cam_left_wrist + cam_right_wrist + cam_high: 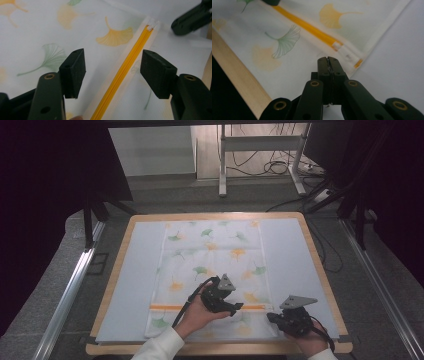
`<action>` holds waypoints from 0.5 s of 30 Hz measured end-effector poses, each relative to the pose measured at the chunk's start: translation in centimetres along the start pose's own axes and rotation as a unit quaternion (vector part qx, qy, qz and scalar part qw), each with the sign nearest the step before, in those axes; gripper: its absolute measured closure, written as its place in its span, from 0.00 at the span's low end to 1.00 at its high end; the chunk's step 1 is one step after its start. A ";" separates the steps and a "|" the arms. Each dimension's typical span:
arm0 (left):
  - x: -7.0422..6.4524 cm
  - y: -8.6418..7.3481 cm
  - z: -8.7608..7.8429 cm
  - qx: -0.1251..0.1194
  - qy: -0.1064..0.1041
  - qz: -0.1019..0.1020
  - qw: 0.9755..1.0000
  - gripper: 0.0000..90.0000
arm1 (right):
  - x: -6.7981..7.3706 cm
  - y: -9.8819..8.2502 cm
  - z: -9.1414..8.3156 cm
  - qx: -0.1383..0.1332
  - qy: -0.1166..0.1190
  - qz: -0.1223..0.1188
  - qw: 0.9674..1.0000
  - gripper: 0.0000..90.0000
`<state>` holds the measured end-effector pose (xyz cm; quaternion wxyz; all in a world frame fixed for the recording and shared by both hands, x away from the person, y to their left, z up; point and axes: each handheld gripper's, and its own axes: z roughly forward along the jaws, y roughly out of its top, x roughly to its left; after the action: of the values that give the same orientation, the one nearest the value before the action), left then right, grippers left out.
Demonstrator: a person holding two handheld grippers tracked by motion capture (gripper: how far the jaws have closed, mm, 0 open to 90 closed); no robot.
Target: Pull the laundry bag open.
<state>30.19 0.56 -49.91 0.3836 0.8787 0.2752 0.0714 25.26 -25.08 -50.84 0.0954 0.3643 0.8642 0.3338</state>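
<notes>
A dim room with dark curtains at either side and a metal frame with loose cables on the floor beyond; in the foreground stands a wood-edged table (127, 247) topped with a pale grey mat (290, 255). On the mat lies a white mesh zipper pouch printed with green and yellow ginkgo leaves (212, 270), its long side running away from the person. The orange zipper (200, 307) crosses the pouch near the person's edge, its long axis running left to right across the table. The left gripper (235, 308) stands over the zipper toward its right half; in the left gripper view the jaws are parted, one to each side of the orange zipper band (125, 70), and the pads do not press on it. The white zipper slider (345, 53) sits at the right end of the zipper, just ahead of the right gripper (328, 60), whose jaws are closed together at the pouch's near right corner; it appears to pinch the fabric there, though this cannot be confirmed. In my judgement the right hand is the nearer to the slider, while the left must travel rightward along the band to reach it. No brand, label or legible writing is present.
</notes>
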 end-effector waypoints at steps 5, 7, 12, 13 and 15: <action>-0.8 1.1 1.3 0.002 -0.014 0.011 1.000 0.45 | 0.7 -0.1 0.4 0.016 0.009 -0.015 1.000 0.98; -1.1 1.7 1.8 0.006 -0.017 0.026 0.999 0.45 | 0.7 -0.1 0.4 0.017 0.010 -0.015 1.000 0.98; -1.8 2.7 2.7 0.008 -0.032 0.050 0.998 0.47 | 0.8 -0.4 0.4 0.026 0.011 -0.014 1.000 0.98; -1.9 2.8 2.8 0.008 -0.034 0.050 0.998 0.48 | 0.8 -0.5 0.4 0.027 0.011 -0.016 0.999 0.98; -2.0 3.2 3.1 0.015 -0.036 0.062 0.997 0.49 | 0.9 -0.5 0.4 0.028 0.012 -0.015 0.999 0.98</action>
<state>30.92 -4.27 -49.63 0.3752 0.9015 0.2072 0.0595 24.54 -24.53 -51.39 0.0799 0.3494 0.8796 0.3127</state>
